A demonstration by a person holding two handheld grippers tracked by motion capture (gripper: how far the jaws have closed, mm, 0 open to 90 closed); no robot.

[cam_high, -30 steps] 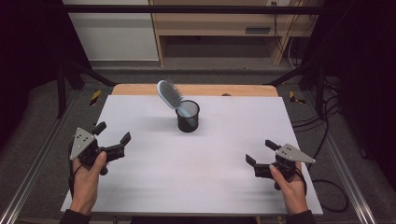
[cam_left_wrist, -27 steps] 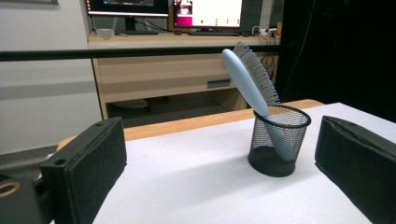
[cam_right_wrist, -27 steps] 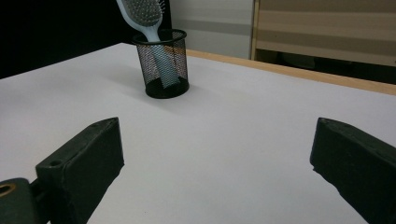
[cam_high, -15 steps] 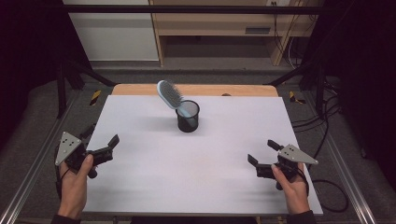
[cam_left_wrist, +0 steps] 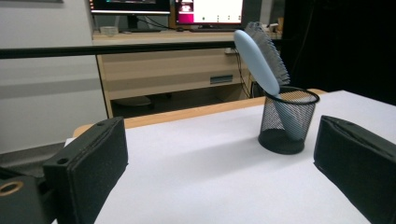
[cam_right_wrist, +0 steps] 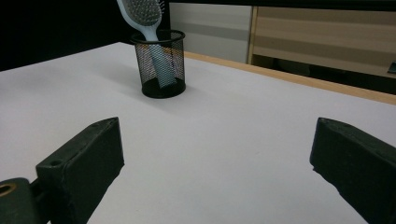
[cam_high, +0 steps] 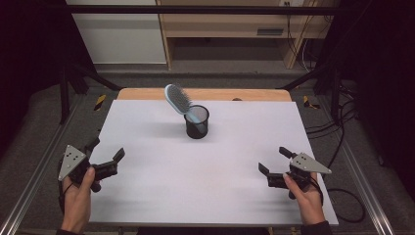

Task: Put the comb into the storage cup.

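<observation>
Both grippers spread wide and empty, low at the table's near corners.

The left gripper [cam_high: 105,152] and right gripper [cam_high: 275,160] hold nothing; beyond them, well apart, a pale blue hairbrush [cam_high: 177,99] leans handle-down in a black wire-mesh cup [cam_high: 197,122] on the white table [cam_high: 205,171].

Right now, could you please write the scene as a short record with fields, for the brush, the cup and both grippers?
hairbrush: light blue, handle down in the cup, head leaning toward the left over the rim
mesh cup: black, upright, far middle of the table
table: white top, wooden strip at the far edge
left gripper: open, near left edge, holds nothing
right gripper: open, near right edge, holds nothing
</observation>
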